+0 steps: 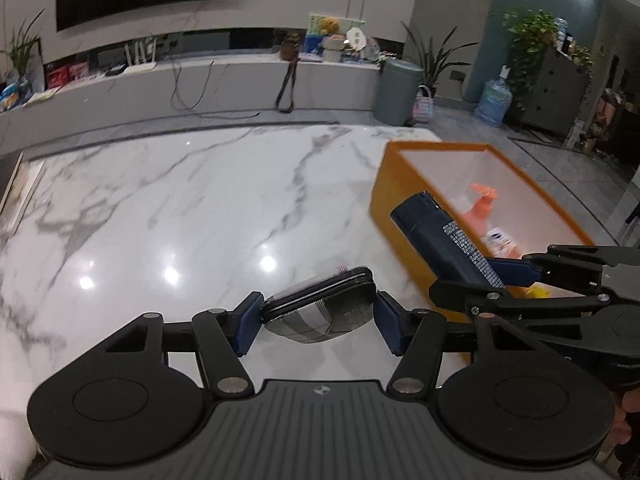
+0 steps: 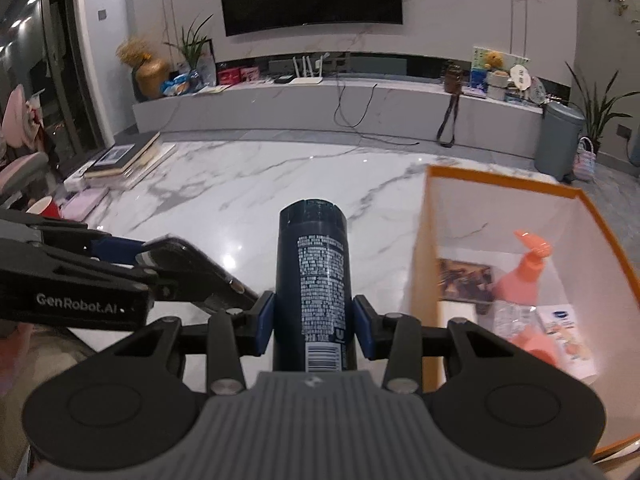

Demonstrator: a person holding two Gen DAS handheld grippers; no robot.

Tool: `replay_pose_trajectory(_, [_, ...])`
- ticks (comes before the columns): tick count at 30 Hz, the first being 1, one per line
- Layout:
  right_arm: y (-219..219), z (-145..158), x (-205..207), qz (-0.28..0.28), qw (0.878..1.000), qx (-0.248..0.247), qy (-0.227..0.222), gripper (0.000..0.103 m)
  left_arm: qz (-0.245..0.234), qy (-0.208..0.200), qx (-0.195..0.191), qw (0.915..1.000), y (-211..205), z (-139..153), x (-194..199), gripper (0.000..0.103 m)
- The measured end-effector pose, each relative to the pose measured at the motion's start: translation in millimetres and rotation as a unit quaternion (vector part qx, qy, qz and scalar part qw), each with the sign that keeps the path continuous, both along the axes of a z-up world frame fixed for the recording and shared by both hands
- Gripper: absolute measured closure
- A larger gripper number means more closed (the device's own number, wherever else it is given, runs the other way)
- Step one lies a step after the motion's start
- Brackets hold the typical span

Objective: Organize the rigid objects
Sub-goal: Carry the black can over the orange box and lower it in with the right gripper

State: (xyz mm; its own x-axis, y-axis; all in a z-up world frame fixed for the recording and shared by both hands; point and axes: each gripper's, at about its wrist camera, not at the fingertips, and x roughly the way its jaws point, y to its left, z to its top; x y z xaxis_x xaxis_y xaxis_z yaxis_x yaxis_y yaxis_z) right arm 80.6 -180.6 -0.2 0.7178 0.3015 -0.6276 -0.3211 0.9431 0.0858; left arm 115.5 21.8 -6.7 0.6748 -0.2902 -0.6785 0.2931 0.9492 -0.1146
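Dark blue bottle (image 2: 314, 280), clamped lengthwise in the right tool (image 2: 314, 330), hangs above the counter (image 2: 240, 184) just left of the orange-rimmed box (image 2: 508, 180), nearer it than the left tool (image 1: 320, 316), which grips a flat dark case (image 1: 320, 308).

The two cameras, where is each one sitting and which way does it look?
Left wrist view: sits on the left claw, looking forward and down at the flat dark case it grips; the right claw shows.
Right wrist view: sits on the right claw, looking along its dark bottle; the left claw shows.
Both share the orange box and marble table.
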Motion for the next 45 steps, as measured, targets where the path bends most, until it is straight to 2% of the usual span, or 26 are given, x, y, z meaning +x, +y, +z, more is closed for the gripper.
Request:
replay_pose_trajectory(1, [-6,3,-1,-0.002,1.000,0.001,-0.005,0.062,-0.004,-0.002,0.002,1.0000,-5,4,3,0.073])
replay_pose_trajectory(2, [-11,6,-1,-0.003,1.000,0.001,-0.008,0.062,-0.015,0.004,-0.010,0.9998,-9,7,7,0.088])
replay_pose_trajectory(3, [-16,10,0,-0.006,1.000,0.002,-0.011,0.062,-0.022,0.010,-0.026,0.9994,-12,10,10,0.091])
replay_pose_trajectory(4, [-24,13,-1,-0.008,1.000,0.005,-0.012,0.062,-0.028,0.008,-0.025,0.9993,-18,14,13,0.091])
replay_pose_trajectory(6, [-34,17,3,-0.013,1.000,0.008,-0.011,0.062,-0.029,-0.013,0.016,0.9994,-33,22,17,0.092])
replay_pose_trajectory(7, [-38,17,4,-0.015,1.000,0.010,-0.010,0.062,-0.033,-0.012,0.015,0.9993,-35,24,20,0.092])
replay_pose_trajectory(10, [-48,13,3,-0.009,1.000,0.024,-0.004,0.062,-0.045,0.016,0.015,0.9987,-40,20,27,0.091])
replay_pose_trajectory(13, [-53,4,6,-0.007,1.000,0.027,0.006,0.062,-0.025,0.043,0.033,0.9982,-44,2,34,0.089])
replay_pose_trajectory(19, [-91,12,16,-0.044,0.997,0.065,-0.004,0.062,0.043,0.106,0.014,0.9933,-39,-28,56,0.062])
replay_pose_trajectory(21, [-100,14,23,-0.054,0.997,0.057,-0.004,0.062,0.070,0.117,0.007,0.9907,-38,-35,63,0.039])
replay_pose_trajectory(26, [-132,8,47,-0.097,0.993,0.064,0.025,0.062,0.108,0.125,0.013,0.9861,-52,-50,80,0.022])
replay_pose_trajectory(31, [-162,10,63,-0.126,0.990,0.052,0.027,0.062,0.157,0.154,0.005,0.9754,-57,-65,94,0.020])
replay_pose_trajectory(33, [-171,9,76,-0.128,0.991,0.033,0.035,0.062,0.169,0.165,0.014,0.9717,-59,-69,99,0.017])
replay_pose_trajectory(38, [-182,-7,103,-0.126,0.989,-0.025,0.076,0.062,0.190,0.192,0.023,0.9624,-63,-77,108,0.017])
replay_pose_trajectory(42, [-191,-27,120,-0.131,0.983,-0.009,0.129,0.062,0.197,0.201,0.031,0.9590,-65,-82,114,0.017])
replay_pose_trajectory(45, [-187,-30,132,-0.129,0.983,-0.017,0.129,0.062,0.197,0.206,0.032,0.9579,-67,-85,118,0.017])
